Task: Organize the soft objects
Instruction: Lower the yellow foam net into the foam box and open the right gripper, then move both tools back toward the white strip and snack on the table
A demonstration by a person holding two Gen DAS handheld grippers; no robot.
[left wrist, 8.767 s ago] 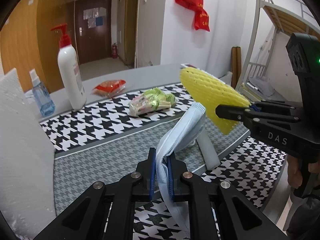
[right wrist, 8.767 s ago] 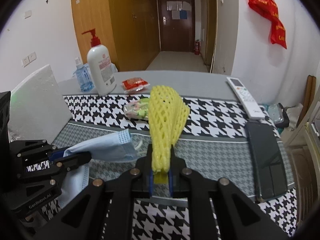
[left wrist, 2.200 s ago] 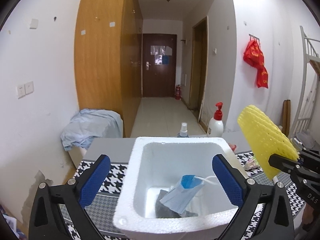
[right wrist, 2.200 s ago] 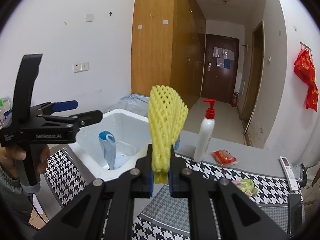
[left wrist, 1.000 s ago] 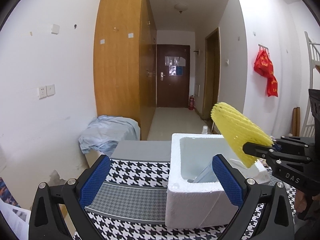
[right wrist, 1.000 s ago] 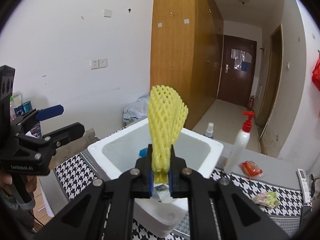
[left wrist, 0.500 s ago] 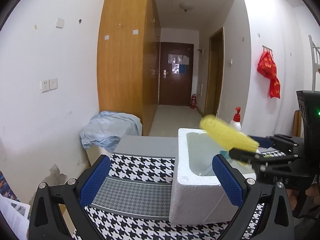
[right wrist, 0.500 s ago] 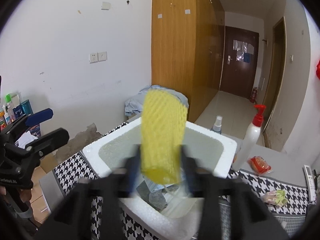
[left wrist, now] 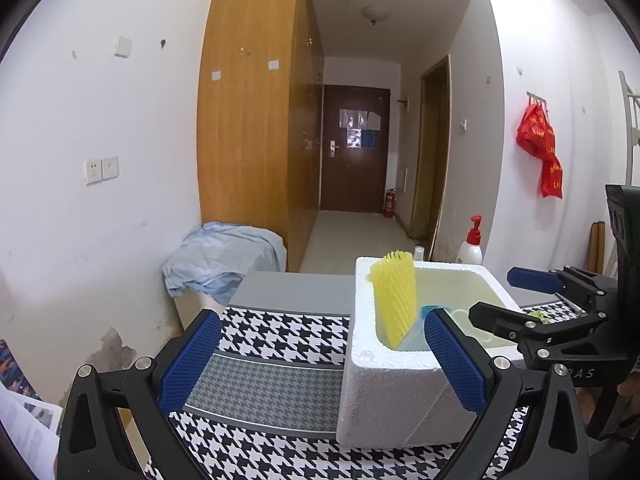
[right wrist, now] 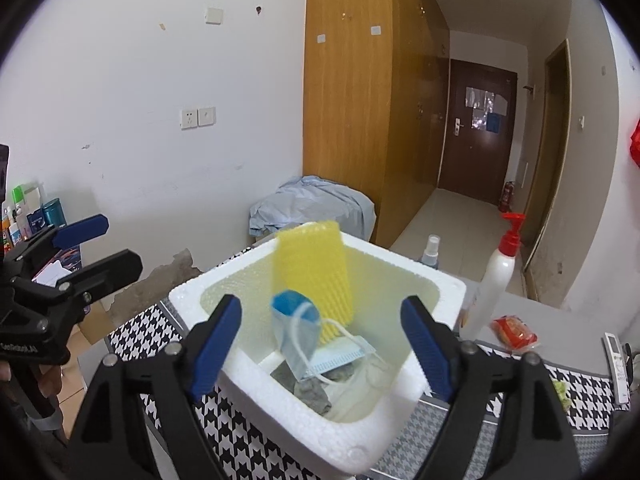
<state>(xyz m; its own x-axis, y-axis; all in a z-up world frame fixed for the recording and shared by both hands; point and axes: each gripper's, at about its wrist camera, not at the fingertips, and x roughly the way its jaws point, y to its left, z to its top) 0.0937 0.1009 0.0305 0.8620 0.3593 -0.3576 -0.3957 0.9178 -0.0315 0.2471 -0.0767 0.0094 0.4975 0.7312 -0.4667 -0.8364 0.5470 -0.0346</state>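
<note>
A white foam box [right wrist: 400, 436] [left wrist: 384, 396] stands on the houndstooth table. A yellow foam net [right wrist: 316, 276] [left wrist: 394, 300] is upright inside it, free of any gripper, blurred. A blue face mask [right wrist: 304, 336] and a grey cloth [right wrist: 312, 394] lie in the box. My right gripper [right wrist: 320, 340] is open above the box; it also shows in the left wrist view [left wrist: 516, 300]. My left gripper [left wrist: 320, 360] is open and empty, left of the box; it also shows in the right wrist view [right wrist: 88, 244].
A white pump bottle [right wrist: 492, 284] and a small spray bottle [right wrist: 430, 254] stand behind the box. A red packet [right wrist: 514, 332], a green packet [right wrist: 562, 394] and a remote [right wrist: 618, 364] lie at the right. A blue cloth heap [left wrist: 224, 252] lies beyond the table.
My right gripper has opened and let go of the yellow foam net, which has dropped into the foam box. My left gripper stays open beside the box.
</note>
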